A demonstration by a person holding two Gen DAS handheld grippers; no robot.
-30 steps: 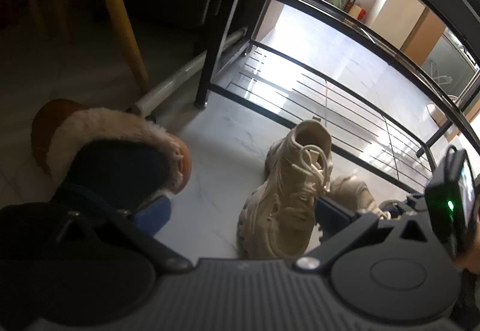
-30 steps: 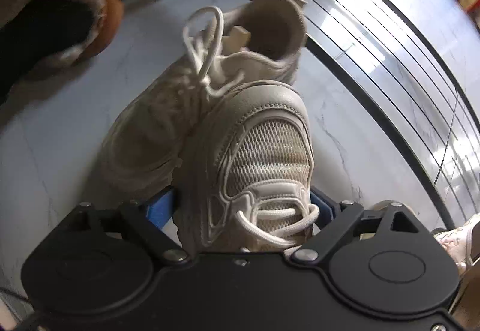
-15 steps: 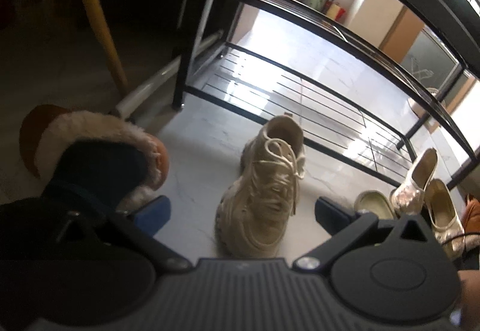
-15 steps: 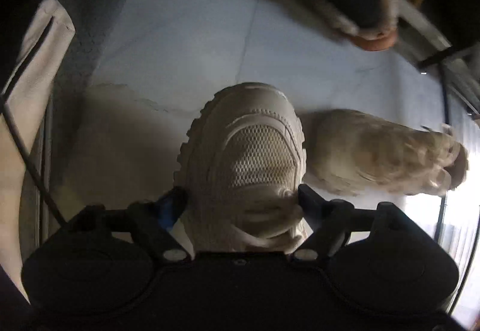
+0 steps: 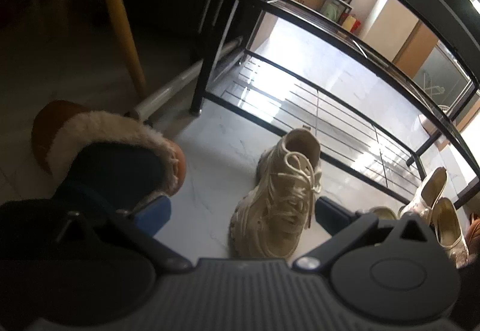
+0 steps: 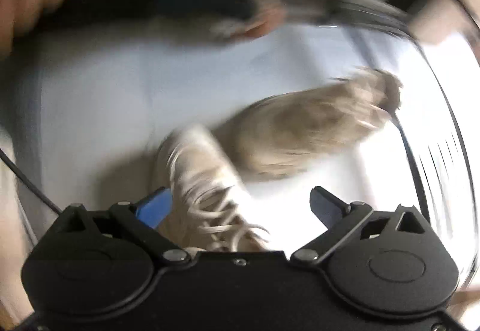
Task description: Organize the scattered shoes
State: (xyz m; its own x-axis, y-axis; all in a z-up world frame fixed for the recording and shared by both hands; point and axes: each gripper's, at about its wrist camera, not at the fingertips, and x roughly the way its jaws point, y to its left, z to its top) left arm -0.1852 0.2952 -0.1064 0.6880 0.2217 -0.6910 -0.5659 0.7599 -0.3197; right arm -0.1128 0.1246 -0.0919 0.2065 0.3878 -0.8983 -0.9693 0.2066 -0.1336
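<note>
Your right gripper (image 6: 240, 205), a second ago clamped on the cream sneaker (image 6: 204, 181), is now opening, that shoe free on the floor at its mate's (image 6: 315, 133) seven o'clock, while your left gripper (image 5: 243, 214) gapes empty beside the fur-lined boot (image 5: 114, 157), pairing nearly done

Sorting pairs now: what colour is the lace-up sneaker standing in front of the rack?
Cream-beige, laces included; the sneaker shows best in the left wrist view.
</note>
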